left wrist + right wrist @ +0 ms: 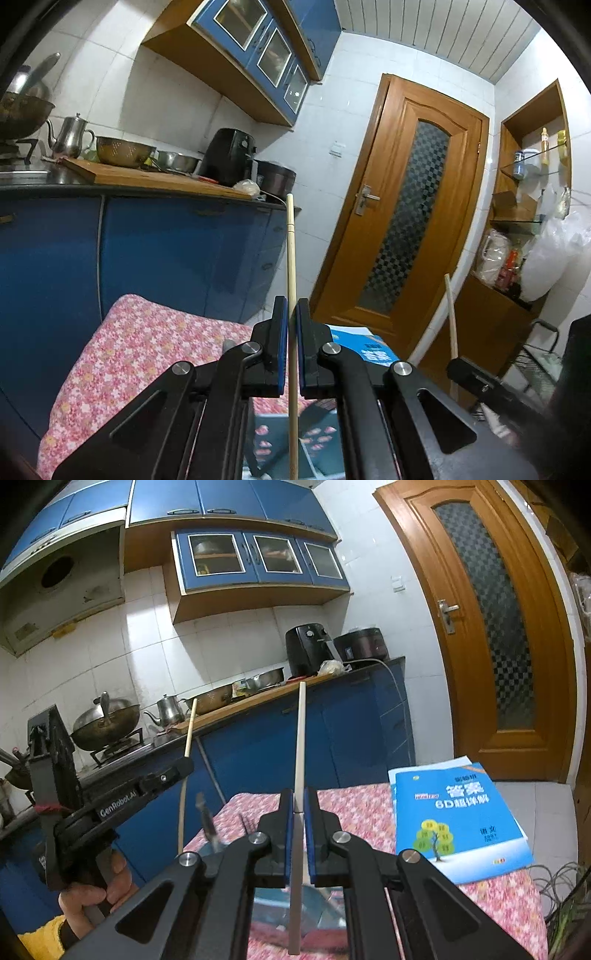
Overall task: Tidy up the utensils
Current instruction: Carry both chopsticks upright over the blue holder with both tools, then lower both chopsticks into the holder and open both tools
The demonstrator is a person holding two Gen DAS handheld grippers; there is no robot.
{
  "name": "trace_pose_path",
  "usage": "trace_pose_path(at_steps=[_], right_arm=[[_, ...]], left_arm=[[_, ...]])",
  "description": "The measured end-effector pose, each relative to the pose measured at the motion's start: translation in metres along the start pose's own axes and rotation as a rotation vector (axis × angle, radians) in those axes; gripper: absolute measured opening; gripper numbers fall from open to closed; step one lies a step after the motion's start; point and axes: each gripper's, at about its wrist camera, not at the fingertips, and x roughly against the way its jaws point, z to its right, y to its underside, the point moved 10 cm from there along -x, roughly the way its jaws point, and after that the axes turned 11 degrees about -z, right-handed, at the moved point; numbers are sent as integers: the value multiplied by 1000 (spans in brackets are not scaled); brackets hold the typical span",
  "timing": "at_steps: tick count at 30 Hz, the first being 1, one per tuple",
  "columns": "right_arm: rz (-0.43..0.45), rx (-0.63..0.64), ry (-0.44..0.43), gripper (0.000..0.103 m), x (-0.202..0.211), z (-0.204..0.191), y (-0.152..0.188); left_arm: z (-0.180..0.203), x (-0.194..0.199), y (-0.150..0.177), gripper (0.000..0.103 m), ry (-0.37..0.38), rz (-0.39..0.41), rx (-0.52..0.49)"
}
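Observation:
My left gripper (291, 314) is shut on a thin wooden chopstick (291, 258) that stands nearly upright between its blue pads. My right gripper (299, 805) is shut on a pale grey chopstick (300, 738), also pointing up and away. In the right wrist view the left gripper (110, 801) shows at the left, held in a hand, with its wooden chopstick (190, 727) rising above it. In the left wrist view the right gripper's black body (480, 376) and its chopstick (451, 317) show at the right. Both are above a table with a pink floral cloth (147, 343).
A blue booklet (458, 819) lies on the floral cloth (354, 805). A clear container (280, 908) sits below the right gripper. Behind are blue cabinets (147, 251), a counter with pots and a kettle (72, 136), an air fryer (308, 648) and a wooden door (402, 218).

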Motion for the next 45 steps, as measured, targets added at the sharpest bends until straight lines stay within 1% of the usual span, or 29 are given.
trace_pose_path(at_steps=[6, 10, 16, 21, 27, 34, 39, 41, 43, 45], right_arm=[[25, 43, 37, 8, -16, 6, 4], [12, 74, 72, 8, -28, 8, 11], [-16, 71, 79, 8, -42, 14, 21], [-3, 79, 65, 8, -41, 13, 22], [22, 81, 74, 8, -43, 13, 19], [-12, 69, 69, 8, -49, 16, 27], [-64, 67, 64, 8, -58, 17, 37], [-60, 70, 68, 8, -56, 17, 37], [-65, 69, 70, 8, -55, 17, 38], [-71, 66, 74, 8, -54, 17, 39]], left_arm=[[-7, -12, 13, 3, -25, 39, -36], [-7, -14, 19, 3, -32, 57, -60], [-8, -17, 28, 3, -51, 60, -80], [-14, -24, 35, 3, -69, 46, -71], [-13, -31, 45, 3, -79, 26, -86], [-8, -34, 52, 3, -75, 11, -108], [-8, -38, 57, 3, -70, -15, -106], [-7, -39, 58, 3, -66, -25, -106], [-7, -40, 58, 6, -61, -37, -104], [-6, -39, 59, 13, -55, -46, -104]])
